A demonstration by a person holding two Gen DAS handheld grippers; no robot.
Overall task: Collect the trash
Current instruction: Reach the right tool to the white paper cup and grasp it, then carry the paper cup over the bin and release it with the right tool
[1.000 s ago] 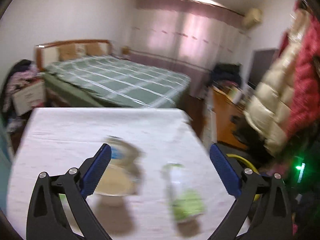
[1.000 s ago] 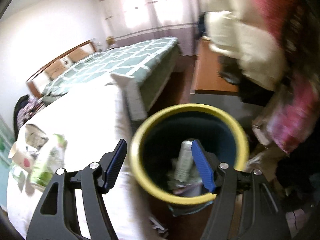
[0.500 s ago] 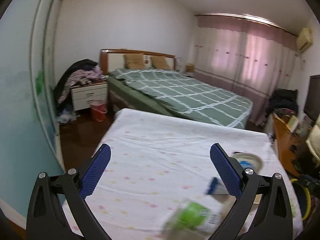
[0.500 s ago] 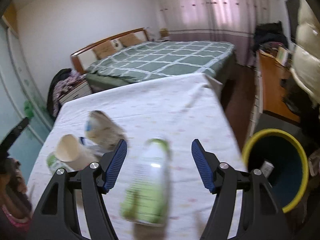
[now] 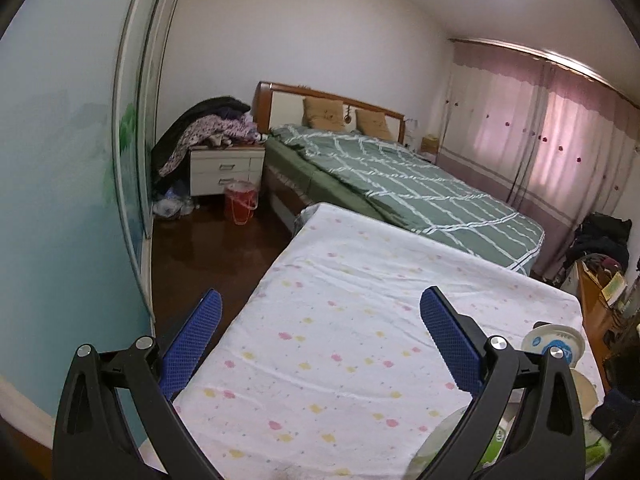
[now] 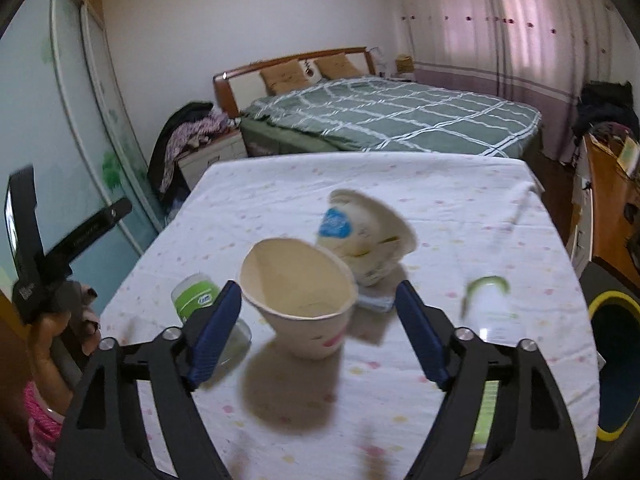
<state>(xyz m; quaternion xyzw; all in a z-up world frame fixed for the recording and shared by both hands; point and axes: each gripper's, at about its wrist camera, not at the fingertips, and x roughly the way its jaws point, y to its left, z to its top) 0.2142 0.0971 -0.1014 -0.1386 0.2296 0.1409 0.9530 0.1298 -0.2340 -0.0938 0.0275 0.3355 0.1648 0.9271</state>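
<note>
The right gripper (image 6: pixel 318 312) is hovering low over the table (image 6: pixel 440 184), which is wearing a white cloth with small pink and yellow dots. Its blue pads (image 6: pixel 214 334) are standing released, having just been spreading wider, and nothing is being pinched. A cream paper bowl (image 6: pixel 298 300), tipped toward the camera, is sitting between the fingers, though motion blur is making it hard to say whether the left pad is brushing its rim.

Taking that bowl as the clock's centre, a second paper bowl with a blue label (image 6: pixel 366 236) is lying on its side at about one o'clock, seemingly resting on a flat bluish scrap. A green-labelled cup (image 6: pixel 196 298) is lying at nine o'clock, partly behind the left finger. A blurred green and white bottle (image 6: pixel 490 308) is lying at three o'clock. Beyond it, at the frame's four o'clock edge, the yellow-rimmed bin (image 6: pixel 612 300) is standing on the floor beside the table.

The left gripper (image 5: pixel 320 334) is hanging released over the table's near-left corner, with nothing between its fingers. In its view the trash is crowding the five o'clock corner. The green-checked bed (image 5: pixel 400 184) is filling the room behind, at twelve o'clock.

A hand (image 6: pixel 60 320) is gripping the left gripper's handle at the right view's nine o'clock edge.
</note>
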